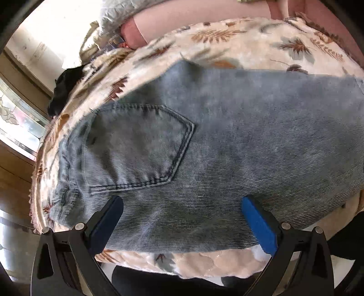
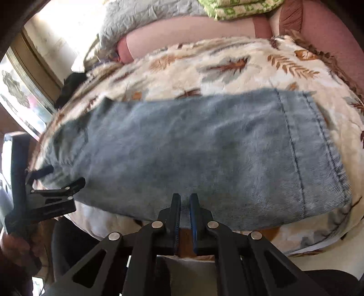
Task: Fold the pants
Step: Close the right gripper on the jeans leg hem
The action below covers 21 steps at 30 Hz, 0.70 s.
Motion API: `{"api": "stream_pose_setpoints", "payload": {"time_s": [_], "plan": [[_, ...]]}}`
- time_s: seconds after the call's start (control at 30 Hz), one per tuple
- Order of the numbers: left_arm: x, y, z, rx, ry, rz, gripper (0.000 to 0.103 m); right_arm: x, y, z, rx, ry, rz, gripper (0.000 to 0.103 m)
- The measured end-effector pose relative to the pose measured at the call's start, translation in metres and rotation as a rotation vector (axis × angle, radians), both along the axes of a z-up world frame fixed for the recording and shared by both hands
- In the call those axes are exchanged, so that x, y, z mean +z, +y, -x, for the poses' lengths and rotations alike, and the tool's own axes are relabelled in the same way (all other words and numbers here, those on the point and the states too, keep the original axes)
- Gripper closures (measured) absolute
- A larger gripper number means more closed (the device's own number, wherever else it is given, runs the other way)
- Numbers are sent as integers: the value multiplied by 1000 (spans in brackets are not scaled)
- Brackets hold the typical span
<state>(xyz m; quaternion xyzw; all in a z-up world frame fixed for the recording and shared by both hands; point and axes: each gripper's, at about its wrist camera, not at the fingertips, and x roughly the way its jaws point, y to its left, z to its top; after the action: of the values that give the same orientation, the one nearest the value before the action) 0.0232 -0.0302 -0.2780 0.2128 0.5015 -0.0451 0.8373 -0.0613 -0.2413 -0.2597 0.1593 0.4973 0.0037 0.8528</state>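
Observation:
Folded light-blue denim pants (image 1: 216, 141) lie on a leaf-patterned blanket (image 1: 238, 45), back pocket (image 1: 141, 145) up at the left end. My left gripper (image 1: 182, 205) is open, its blue pads over the near edge of the pants with nothing between them. It also shows in the right wrist view (image 2: 63, 175) at the pants' left end. In the right wrist view the pants (image 2: 193, 154) show a hem seam (image 2: 295, 148) at the right. My right gripper (image 2: 184, 198) is nearly closed at the near edge of the pants; whether cloth is pinched cannot be told.
The blanket (image 2: 216, 66) covers a bed or couch with pink cushions (image 2: 193, 31) behind. A grey cloth (image 2: 141, 20) and a green patterned cloth (image 2: 238, 9) lie at the back. A dark item (image 1: 66, 88) sits at the blanket's left edge. A window is at the left.

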Motion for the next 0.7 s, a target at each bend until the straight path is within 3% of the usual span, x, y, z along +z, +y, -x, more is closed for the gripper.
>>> {"api": "stream_pose_setpoints", "payload": {"time_s": [0.13, 0.17, 0.3, 0.43, 0.57, 0.7], "plan": [[3, 11, -7, 38, 49, 50, 0, -4, -16, 4, -36, 14, -38, 94], [6, 13, -8, 50, 44, 40, 0, 2, -21, 6, -48, -3, -16, 90], [29, 33, -15, 90, -18, 33, 0, 24, -55, 14, -132, -59, -1, 90], [55, 89, -35, 223, -52, 92, 0, 28, -78, 7, -189, -34, 56, 90], [71, 161, -47, 395, -108, 140, 0, 30, -86, -9, -196, -37, 35, 90], [65, 197, -42, 491, -65, 217, 0, 18, -76, -35, -167, -28, 26, 90]]}}
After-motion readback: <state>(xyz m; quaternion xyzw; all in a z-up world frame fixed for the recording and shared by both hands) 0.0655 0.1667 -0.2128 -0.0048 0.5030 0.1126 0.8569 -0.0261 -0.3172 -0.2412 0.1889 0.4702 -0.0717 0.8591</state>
